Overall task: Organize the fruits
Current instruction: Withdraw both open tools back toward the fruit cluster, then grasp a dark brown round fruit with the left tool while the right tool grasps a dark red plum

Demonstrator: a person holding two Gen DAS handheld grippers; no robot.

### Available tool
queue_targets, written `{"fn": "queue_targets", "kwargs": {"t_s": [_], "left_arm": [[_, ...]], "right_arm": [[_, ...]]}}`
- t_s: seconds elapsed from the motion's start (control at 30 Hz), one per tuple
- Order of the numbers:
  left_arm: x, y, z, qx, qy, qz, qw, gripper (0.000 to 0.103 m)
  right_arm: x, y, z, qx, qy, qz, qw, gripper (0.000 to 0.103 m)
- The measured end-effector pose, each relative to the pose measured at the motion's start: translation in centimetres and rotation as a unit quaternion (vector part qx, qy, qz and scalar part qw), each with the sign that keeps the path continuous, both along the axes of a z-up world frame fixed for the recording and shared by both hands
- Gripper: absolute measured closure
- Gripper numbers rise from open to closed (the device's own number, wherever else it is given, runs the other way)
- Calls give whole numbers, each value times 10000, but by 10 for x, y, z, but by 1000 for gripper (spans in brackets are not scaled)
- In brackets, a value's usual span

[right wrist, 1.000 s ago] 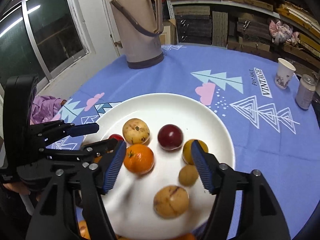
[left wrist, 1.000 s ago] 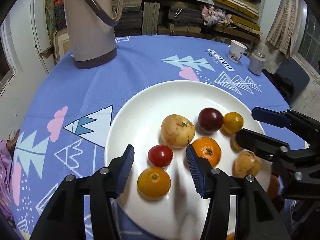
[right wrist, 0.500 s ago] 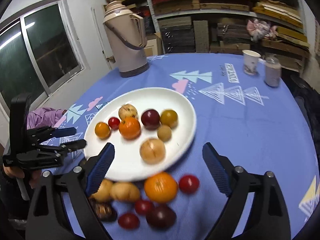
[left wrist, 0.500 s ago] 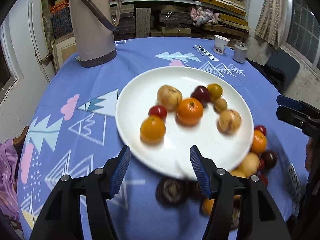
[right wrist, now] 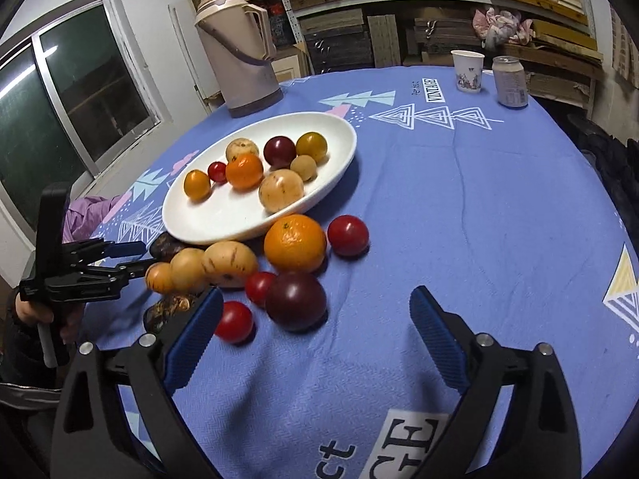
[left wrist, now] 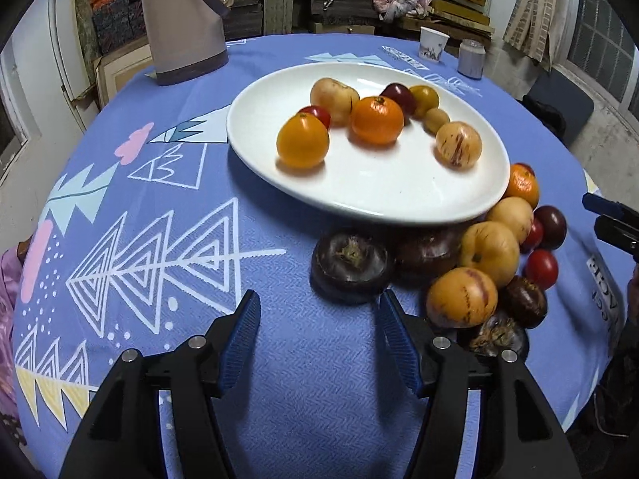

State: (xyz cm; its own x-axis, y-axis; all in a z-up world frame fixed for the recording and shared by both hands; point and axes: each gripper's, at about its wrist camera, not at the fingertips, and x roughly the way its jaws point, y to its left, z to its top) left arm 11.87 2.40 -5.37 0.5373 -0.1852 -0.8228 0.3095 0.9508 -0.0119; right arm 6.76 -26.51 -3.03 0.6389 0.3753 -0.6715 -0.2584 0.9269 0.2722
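A white plate [left wrist: 383, 195] [right wrist: 199, 219] on the blue tablecloth holds several fruits, among them an orange [left wrist: 377, 119] [right wrist: 244, 170] and a yellow tomato [left wrist: 302, 141]. A pile of loose fruit lies on the cloth at the plate's near edge: a dark mangosteen [left wrist: 349, 265], a speckled yellow fruit [left wrist: 461, 297], a big orange [right wrist: 294, 242], a dark plum [right wrist: 295, 300] and red tomatoes [right wrist: 347, 234]. My left gripper [left wrist: 317, 335] stands open and empty just short of the mangosteen. My right gripper [right wrist: 315, 335] is opening wide, empty, just short of the plum.
A beige thermos jug [right wrist: 239, 48] [left wrist: 179, 20] stands at the table's far left. A paper cup [right wrist: 467, 70] and a can [right wrist: 509, 82] sit at the far right. Shelves with boards line the back wall. A window [right wrist: 60, 99] is at the left.
Both grippers have drawn back from over the plate toward the table's near edge, bringing the loose fruit pile into view. The right jaws have spread much wider, the left a little.
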Motion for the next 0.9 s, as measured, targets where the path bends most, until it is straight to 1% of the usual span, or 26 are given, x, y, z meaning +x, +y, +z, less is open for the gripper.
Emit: {"fn": "queue_targets", "kwargs": {"t_s": [0.17,0.3,0.37,0.4,0.5,0.57,0.63,0.67,0.83,0.87,0.9], "left_arm": [[7,-7,-4,8,-64,-147,9999,40],[15,-12,-5,44,-131,-191,9997,41],[16,-12,-4,6,-216,-218,9995,55],[16,-12,-4,18,-254,-217,9994,59],[15,-13,-4,18,-292,-205,9994,59],[13,-11,-4,-20,-308,-190,9993,59],[11,-10,-4,-43,-307,-183,9994,59],[10,-10,-4,-51,-305,-182,9994,59],[8,-9,-6,-86,-366,-167,9992,59],[8,-9,-6,-85,-373,-169,9991,59],[8,-9,-6,-96,-359,-166,9992,59]], "right_arm": [[2,7,-2,38,40,72,10000,11],[6,13,-6,7,165,146,9998,11],[6,17,-6,-52,186,173,9997,11],[7,17,-7,-90,178,196,9996,11],[3,24,-6,-321,55,310,9990,11],[1,26,-7,-605,-13,279,9978,11],[1,26,-9,-717,-15,274,9970,26],[2,26,-11,-720,31,282,9970,35],[10,34,-20,-751,141,304,9966,38],[13,37,-23,-793,171,310,9962,45],[17,41,-27,-884,225,312,9953,58]]}}
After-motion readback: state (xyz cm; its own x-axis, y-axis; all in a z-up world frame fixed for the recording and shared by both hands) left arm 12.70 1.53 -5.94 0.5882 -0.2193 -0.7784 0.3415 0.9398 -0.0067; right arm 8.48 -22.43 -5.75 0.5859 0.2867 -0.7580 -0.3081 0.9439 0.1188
